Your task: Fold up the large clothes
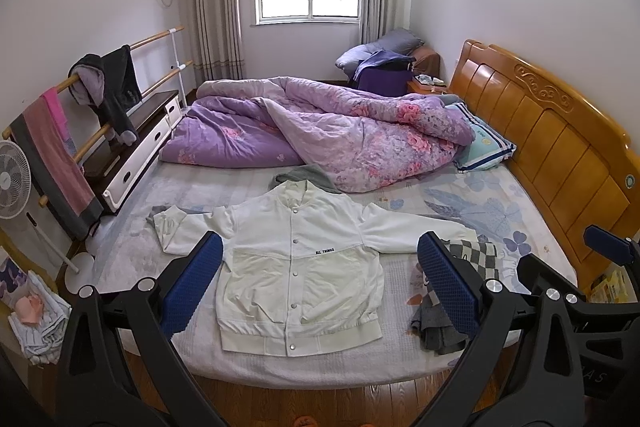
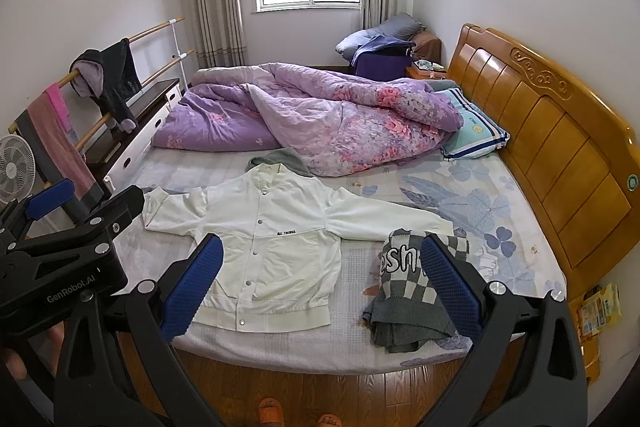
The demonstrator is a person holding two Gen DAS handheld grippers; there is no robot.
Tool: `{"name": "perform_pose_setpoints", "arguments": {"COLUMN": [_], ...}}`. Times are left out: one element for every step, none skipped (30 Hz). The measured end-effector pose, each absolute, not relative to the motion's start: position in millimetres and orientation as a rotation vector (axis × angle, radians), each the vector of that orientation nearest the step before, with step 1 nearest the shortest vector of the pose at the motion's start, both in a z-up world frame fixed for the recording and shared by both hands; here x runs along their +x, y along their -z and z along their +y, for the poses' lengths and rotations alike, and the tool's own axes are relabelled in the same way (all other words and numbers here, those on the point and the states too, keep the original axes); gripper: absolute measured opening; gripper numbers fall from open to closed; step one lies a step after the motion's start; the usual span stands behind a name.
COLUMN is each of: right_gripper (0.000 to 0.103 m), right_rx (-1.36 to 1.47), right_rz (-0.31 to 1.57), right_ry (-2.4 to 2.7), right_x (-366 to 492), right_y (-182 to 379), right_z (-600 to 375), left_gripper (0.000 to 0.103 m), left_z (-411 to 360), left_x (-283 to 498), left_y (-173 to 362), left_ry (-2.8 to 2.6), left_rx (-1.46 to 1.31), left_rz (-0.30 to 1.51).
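With my left tool and right tool both spread wide and holding nothing, the white jacket lies flat, snapped shut, sleeves outstretched, on the bed near its front edge, just beside a folded checkered sweater.

The bed carried a white jacket spread flat straight ahead of the left hand-held gripper, a checkered sweater at its right, a purple quilt beyond.
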State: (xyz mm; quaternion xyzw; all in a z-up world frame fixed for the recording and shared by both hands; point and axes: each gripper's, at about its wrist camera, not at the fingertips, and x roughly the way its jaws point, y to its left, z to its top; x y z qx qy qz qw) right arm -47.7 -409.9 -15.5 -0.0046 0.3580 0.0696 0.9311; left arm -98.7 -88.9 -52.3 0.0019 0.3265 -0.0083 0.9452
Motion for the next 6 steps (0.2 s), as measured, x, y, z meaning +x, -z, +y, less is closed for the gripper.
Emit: {"name": "perform_pose_setpoints", "arguments": {"right_gripper": [0.095,0.095,0.095,0.095,0.095,0.095], "right_rx": [-0.01,-0.01,-0.01,-0.009,-0.009,-0.009], "right_rz": [0.732,0.732,0.731,0.732,0.73,0.729], "right_ry": [-0.141,-0.137,-0.134,-0.132,-0.132,-0.129], "right_x": [-48.3,-48.1,-48.5,-48.9,-49.3,-49.5], "right_y": [15.7,15.3,15.0,14.7,14.7,14.5], "right_z": [-410.5,-410.2,-410.2,-410.6,-411.0,-410.9], "left_gripper": [0.098,0.098,0.098,0.098,0.098,0.098], "left_z": [-87.2,-85.8,-84.5,-85.1,-84.7,-84.1], "left_x": [-99.1,-97.4,-98.2,-97.4,-97.3,-97.7], "left_y": [53.1,52.9,53.7,51.4,51.0,51.0], "left_ry": [0.02,0.028,0.031,0.035,0.037,0.036], "left_rx": [0.004,0.006,0.006,0.006,0.007,0.008], "left_rz": [0.667,0.672,0.675,0.676,0.676,0.675]}}
